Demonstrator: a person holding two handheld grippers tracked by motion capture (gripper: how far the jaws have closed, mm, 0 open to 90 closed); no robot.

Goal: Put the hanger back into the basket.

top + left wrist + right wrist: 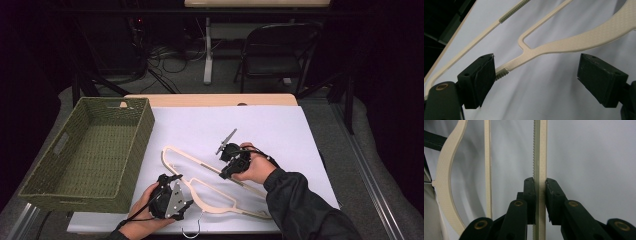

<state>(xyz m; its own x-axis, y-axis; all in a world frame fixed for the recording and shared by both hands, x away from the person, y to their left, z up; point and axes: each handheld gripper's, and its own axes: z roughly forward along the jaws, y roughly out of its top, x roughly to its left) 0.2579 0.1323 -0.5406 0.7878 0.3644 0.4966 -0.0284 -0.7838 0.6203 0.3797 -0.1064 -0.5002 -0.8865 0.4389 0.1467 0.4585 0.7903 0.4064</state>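
A cream plastic hanger (197,161) lies flat on the white sheet, its metal hook (192,232) at the table's front edge. My right gripper (224,172) is shut on the hanger's long ridged bar (540,150); in the right gripper view both pads press its sides around (539,195). My left gripper (172,180) sits at the hanger's near side with its jaws wide open. In the left gripper view a forked arm of the hanger (574,42) runs between the pads, and its ribbed end lies by the left pad (484,75). The gripper (536,80) presses on nothing.
A green woven basket (135,145) with nothing in it stands at the table's left. The white sheet (240,125) covers most of the tabletop. Behind the table stand a folding chair (280,50) and cables on the floor.
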